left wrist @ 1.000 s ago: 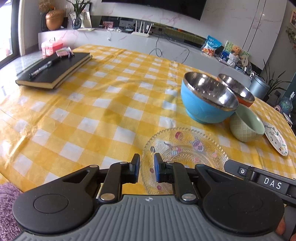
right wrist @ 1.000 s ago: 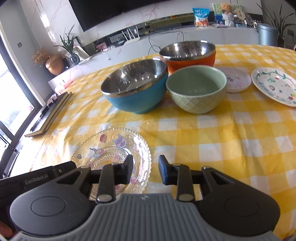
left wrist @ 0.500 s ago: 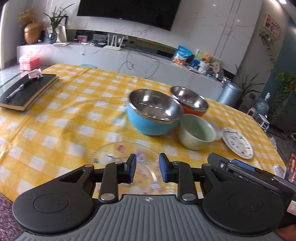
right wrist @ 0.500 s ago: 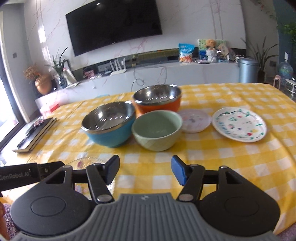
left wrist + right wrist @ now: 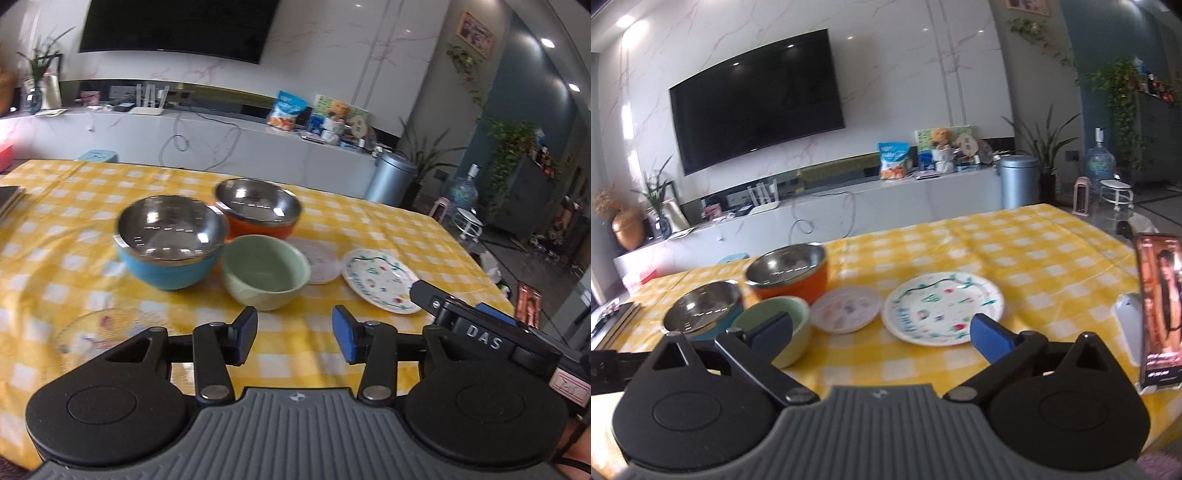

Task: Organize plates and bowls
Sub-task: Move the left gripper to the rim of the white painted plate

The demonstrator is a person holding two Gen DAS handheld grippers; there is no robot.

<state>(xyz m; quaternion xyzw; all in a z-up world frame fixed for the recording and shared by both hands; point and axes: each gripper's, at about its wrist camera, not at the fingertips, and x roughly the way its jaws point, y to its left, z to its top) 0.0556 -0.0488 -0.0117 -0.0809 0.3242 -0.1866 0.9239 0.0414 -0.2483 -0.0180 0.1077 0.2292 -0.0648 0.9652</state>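
Left gripper (image 5: 294, 334): its jaws have just been opening; the blue-padded fingers (image 5: 246, 334) stand apart over the tabletop with nothing between them.
Right gripper (image 5: 881, 334): its jaws have just been opening and are spread very wide, released, holding nothing.
Tabletop (image 5: 369, 229): covered with a yellow-and-white checked cloth.
Blue bowl (image 5: 170, 242): steel-lined, upright, left of the cluster, touching or just beside the orange bowl behind it.
Orange bowl (image 5: 258, 208): steel-lined, upright, farthest back.
Green bowl (image 5: 265, 271): ceramic, empty, upright, just in front of the two steel bowls and nearest the left fingers.
Small pink-patterned plate (image 5: 846, 308): flat, between the green bowl and the painted plate, partly hidden by the green bowl in the left wrist view.
White painted plate (image 5: 942, 306): flat on the cloth, rightmost of the row, just beyond the right gripper's blue pad.
Glass plate (image 5: 96, 332): clear, with coloured motifs, alone near the tabletop's front edge, left of the left gripper; blurred.
Phone (image 5: 1160, 310): upright on a white stand at the right side of the tabletop, screen lit.
Notebook (image 5: 617, 321): dark, at the far left edge.
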